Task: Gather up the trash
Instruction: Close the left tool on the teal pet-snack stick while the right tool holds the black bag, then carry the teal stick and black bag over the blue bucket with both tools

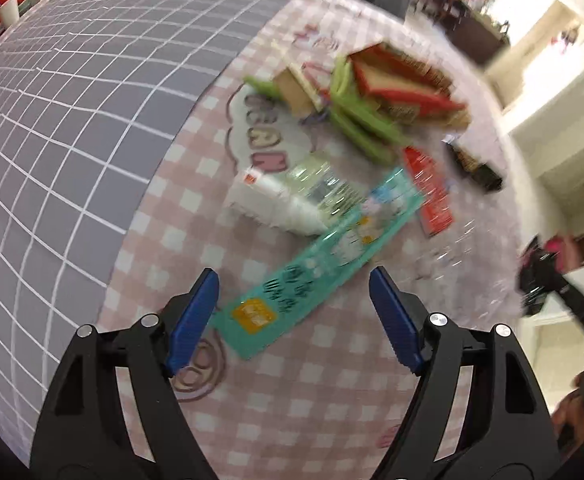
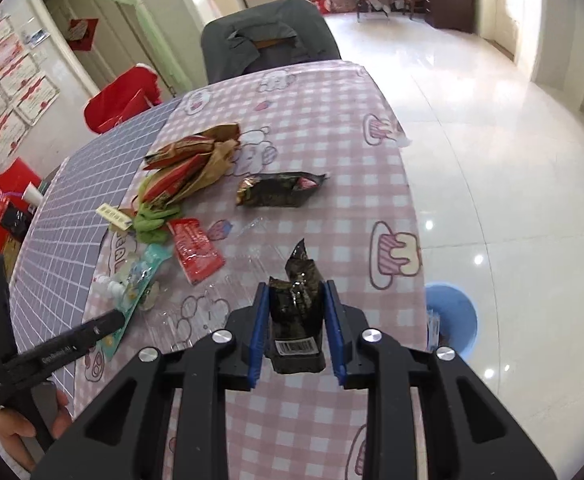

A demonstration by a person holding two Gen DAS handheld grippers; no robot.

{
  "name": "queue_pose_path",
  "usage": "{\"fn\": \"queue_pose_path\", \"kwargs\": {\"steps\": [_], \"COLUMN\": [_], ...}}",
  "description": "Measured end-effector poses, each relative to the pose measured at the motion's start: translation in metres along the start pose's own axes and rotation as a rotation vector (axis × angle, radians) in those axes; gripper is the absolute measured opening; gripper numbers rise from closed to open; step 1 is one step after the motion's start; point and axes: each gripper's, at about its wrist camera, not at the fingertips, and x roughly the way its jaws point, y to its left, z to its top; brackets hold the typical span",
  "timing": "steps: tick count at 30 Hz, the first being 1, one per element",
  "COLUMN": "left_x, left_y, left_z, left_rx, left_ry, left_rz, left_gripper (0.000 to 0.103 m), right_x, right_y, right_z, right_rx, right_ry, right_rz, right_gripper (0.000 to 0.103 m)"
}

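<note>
My left gripper point(image 1: 294, 282) is open and hovers over the near end of a long teal wrapper point(image 1: 316, 256), which lies on the pink checked tablecloth point(image 1: 312, 392). A crushed clear plastic bottle with a white cap point(image 1: 292, 196) lies just beyond it. My right gripper point(image 2: 296, 300) is shut on a black crumpled wrapper point(image 2: 296, 320) with a barcode, held above the table. Other trash lies further off: a red wrapper point(image 2: 195, 250), a dark snack bag point(image 2: 279, 188), and a pile of red, brown and green wrappers point(image 2: 183, 168).
A grey gridded mat point(image 1: 71, 100) covers the table's left side. A blue bin point(image 2: 452, 320) stands on the floor past the table's right edge. A chair with a grey cover point(image 2: 267, 40) stands at the far end. The left gripper's body point(image 2: 55, 354) shows at lower left.
</note>
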Motion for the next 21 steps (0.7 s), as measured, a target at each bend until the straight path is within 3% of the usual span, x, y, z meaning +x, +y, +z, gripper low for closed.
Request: {"fn": "queue_pose_path", "kwargs": {"steps": [5,7,9,10,11,13,16,21], "left_x": [0.01,0.013,0.012,0.009,0.008,0.006,0.001,-0.018], "left_y": [-0.024,-0.027,-0.029,-0.034,-0.037,-0.042,-0.038,-0.039], "left_z": [-0.006,-0.004,-0.003,-0.004,-0.003,-0.005,-0.004,0.005], "left_rx": [0.165,0.176,0.184,0.212,0.227,0.246,0.19,0.127], "left_ry": [-0.008,-0.019,-0.033,-0.041,-0.038,-0.022,-0.01,-0.048], "left_rz": [0.144,0.144,0.138,0.132,0.128,0.132,0.105,0.049], "left_gripper": [0.077,0.076,0.06,0.042,0.031,0.028,0.027,0.027], "right_x": [0.002,0.002,0.001,0.002,0.002,0.001,-0.003,-0.018], "right_y": [0.006,0.01,0.013,0.014,0.015,0.017,0.02,0.022], "right_z": [-0.005,-0.007,-0.008,-0.009,-0.009,-0.01,-0.011,-0.008], "right_rx": [0.005,-0.004,-0.008,-0.008,-0.008,-0.008,-0.014,-0.024], "right_ry": [0.01,0.015,0.018,0.02,0.022,0.025,0.019,-0.006], "right_rz": [0.028,0.039,0.046,0.048,0.051,0.06,0.07,0.093], "right_gripper": [0.027,0.027,0.027,0.027,0.027,0.027,0.027,0.027]}}
